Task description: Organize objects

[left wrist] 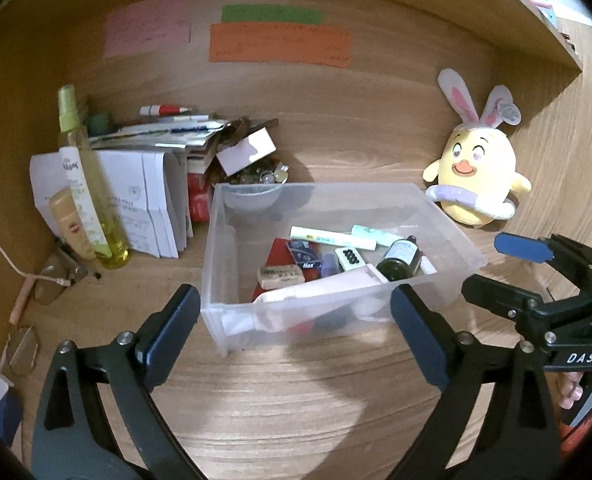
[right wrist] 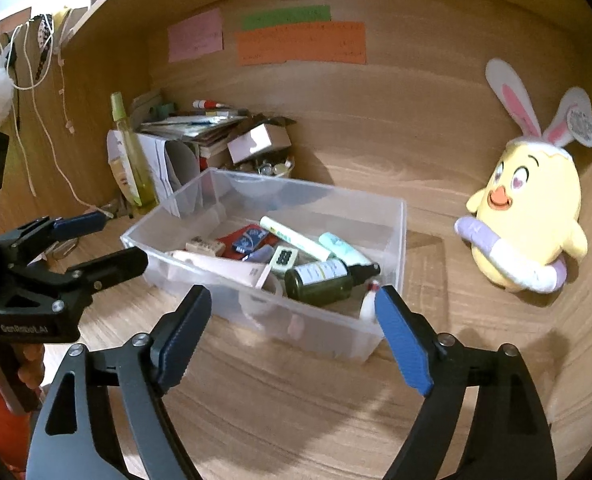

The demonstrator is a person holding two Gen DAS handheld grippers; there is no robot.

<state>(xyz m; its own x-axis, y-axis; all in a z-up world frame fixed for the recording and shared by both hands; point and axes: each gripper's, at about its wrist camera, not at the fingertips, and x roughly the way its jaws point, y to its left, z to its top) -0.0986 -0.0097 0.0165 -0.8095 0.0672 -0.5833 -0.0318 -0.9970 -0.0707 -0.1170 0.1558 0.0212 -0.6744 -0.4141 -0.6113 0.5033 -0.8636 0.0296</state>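
A clear plastic bin (left wrist: pixel 231 248) (right wrist: pixel 336 204) stands on the wooden desk. Inside lie a dark green bottle (left wrist: pixel 400 260) (right wrist: pixel 320 282), an eraser (left wrist: pixel 280 276), a pink tube (left wrist: pixel 320 290), white and mint pens and a red box. My left gripper (left wrist: pixel 293 300) is open, its fingers flanking the bin's near wall without pressing it. It also shows at the left of the right wrist view (right wrist: pixel 119 240). My right gripper (right wrist: pixel 291 300) is open too, just short of the bin's near right corner, nothing between its pads. The left wrist view catches it at the right (left wrist: pixel 492 268).
A yellow plush chick (left wrist: pixel 476 172) (right wrist: pixel 532 216) with rabbit ears sits right of the bin. Left of it are a paper pile (left wrist: pixel 151 200), a yellow spray bottle (left wrist: pixel 83 172), a small open carton (left wrist: pixel 247 150) and glasses (left wrist: pixel 51 284). Coloured notes (left wrist: pixel 279 44) hang on the back wall.
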